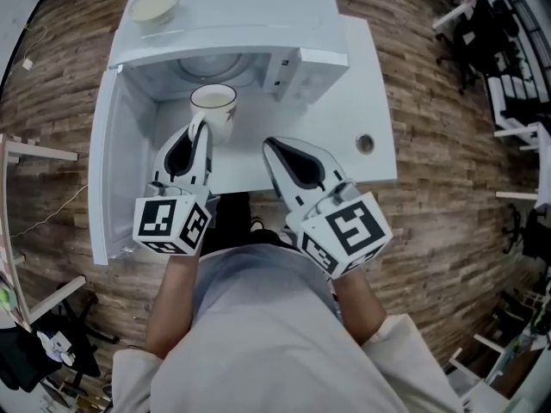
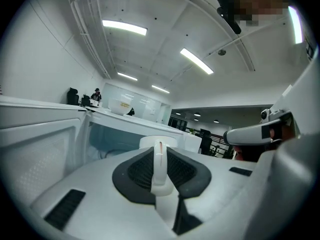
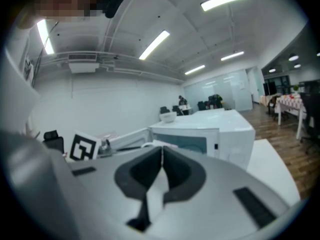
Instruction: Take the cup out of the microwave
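Drawing the cup out well depends on a firm pinch and a level wrist. Nearest the person, the left gripper [image 1: 200, 127] has its jaws clamped on the handle [image 2: 159, 166], with the thin white loop standing upright between the dark pads. That is a narrow hold, so I judge the cup [image 1: 213, 106] could swing or twist about the handle if the wrist rolls. It is best kept upright and brought straight back toward the body.

The right gripper [image 1: 269, 146] hangs just beside it, jaws pressed together on nothing, and touches neither cup nor oven. It can stay out of the path, or be ready to steady the cup from the far side.

The cup sits at the mouth of the microwave [image 1: 314, 67], in front of the cavity. Whether its base has cleared the sill, I cannot tell. The contents do not show from here either, so it is safer to treat it as full.

The door [image 1: 112, 170] stands swung wide to the left, close by the left gripper, so the pull should run down the middle and not drift that way. The bare table [image 1: 379, 166] to the right looks like the likely place to set the cup down.

Deeper in, the turntable [image 1: 198, 65] lies bare. A bowl [image 1: 154, 4] rests on top of the oven at the far corner, well apart from the work.
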`<state>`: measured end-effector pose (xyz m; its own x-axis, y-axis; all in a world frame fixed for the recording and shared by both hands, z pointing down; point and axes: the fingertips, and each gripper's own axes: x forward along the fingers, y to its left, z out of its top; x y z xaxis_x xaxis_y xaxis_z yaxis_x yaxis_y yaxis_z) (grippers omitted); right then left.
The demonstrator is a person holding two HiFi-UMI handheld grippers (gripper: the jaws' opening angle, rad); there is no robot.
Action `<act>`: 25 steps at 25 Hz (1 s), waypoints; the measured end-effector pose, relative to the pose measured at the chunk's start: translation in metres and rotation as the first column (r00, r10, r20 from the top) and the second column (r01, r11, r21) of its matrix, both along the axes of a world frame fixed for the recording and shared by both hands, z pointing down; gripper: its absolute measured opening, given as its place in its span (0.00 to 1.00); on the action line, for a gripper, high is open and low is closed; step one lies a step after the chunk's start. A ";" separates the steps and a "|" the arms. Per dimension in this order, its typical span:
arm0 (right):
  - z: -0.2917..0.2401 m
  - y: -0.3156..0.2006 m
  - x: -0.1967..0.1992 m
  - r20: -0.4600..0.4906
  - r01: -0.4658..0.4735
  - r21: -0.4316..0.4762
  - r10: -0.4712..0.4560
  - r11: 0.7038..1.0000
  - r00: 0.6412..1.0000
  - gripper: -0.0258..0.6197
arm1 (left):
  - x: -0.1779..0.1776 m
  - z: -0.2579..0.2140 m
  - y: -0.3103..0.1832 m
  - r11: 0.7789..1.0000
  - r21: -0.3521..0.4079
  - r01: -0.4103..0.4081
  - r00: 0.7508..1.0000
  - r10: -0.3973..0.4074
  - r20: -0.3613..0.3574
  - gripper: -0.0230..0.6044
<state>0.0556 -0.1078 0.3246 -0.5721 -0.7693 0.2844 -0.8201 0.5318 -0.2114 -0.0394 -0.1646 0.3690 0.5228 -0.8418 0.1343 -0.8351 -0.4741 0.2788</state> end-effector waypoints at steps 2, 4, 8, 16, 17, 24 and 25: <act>-0.004 0.004 0.002 -0.008 0.000 0.003 0.000 1.000 1.000 0.08 | 0.000 -0.004 0.005 1.000 0.000 -0.003 1.000 0.003 -0.009 0.14; -0.007 0.006 0.004 -0.014 0.001 0.008 0.000 1.000 1.000 0.08 | 0.000 -0.006 0.008 1.000 0.000 -0.005 1.000 0.005 -0.016 0.14; -0.013 0.012 0.003 -0.002 0.006 0.010 -0.006 1.000 1.000 0.08 | -0.004 -0.010 0.018 1.000 -0.002 -0.007 0.999 0.007 -0.033 0.14; -0.021 0.023 0.006 0.015 0.018 0.012 -0.019 1.000 1.000 0.07 | -0.013 -0.018 0.031 1.000 0.001 0.003 0.998 -0.003 -0.067 0.14; -0.022 0.024 0.006 0.016 0.017 0.013 -0.017 1.000 1.000 0.07 | -0.014 -0.019 0.032 1.000 0.000 0.003 0.997 -0.003 -0.074 0.14; -0.027 0.027 0.013 0.032 -0.034 0.037 0.033 0.999 0.999 0.07 | -0.013 -0.030 0.038 1.000 0.018 -0.003 0.997 0.005 -0.080 0.14; -0.028 0.028 0.016 0.037 -0.045 0.039 0.044 0.998 0.998 0.07 | -0.012 -0.031 0.039 1.000 0.022 -0.005 0.997 0.007 -0.079 0.14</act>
<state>0.0712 -0.0800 0.2966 -0.5464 -0.8044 0.2333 -0.8354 0.5034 -0.2207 -0.0514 -0.1257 0.3377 0.5361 -0.8409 0.0742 -0.8081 -0.4857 0.3332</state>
